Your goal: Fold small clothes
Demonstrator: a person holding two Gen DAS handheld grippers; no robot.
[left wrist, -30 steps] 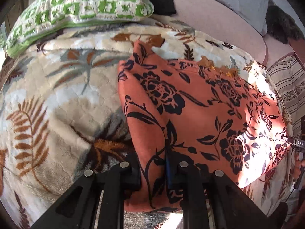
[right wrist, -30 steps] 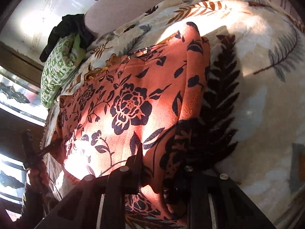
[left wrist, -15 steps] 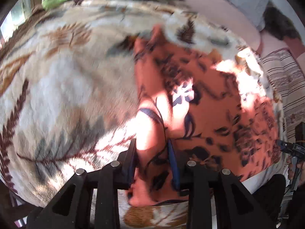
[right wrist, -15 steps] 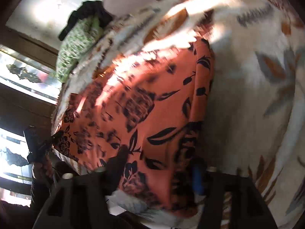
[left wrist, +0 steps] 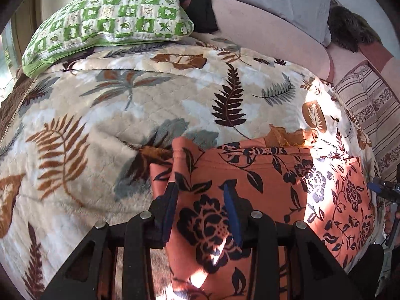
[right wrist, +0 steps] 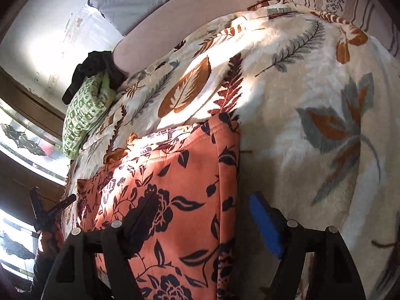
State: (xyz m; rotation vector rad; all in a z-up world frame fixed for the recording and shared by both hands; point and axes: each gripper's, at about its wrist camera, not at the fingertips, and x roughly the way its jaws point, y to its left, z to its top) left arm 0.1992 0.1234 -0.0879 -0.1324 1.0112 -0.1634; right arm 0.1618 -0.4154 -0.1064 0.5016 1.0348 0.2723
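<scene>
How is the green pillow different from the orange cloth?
The pillow is puffy with green and white checks; the cloth lies flat, orange with dark flowers. The pillow sits at the blanket's far end; the cloth lies near, between the left gripper's fingers. Both rest on the blanket.

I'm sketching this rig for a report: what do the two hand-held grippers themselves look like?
Both are matte black. The left hand-held gripper has angular black linkage bars joined by round silver pins, and thin blue pads lining its fingers. The right hand-held gripper is built the same, with a thicker bright blue pad on one finger. No cables or markings show.
</scene>
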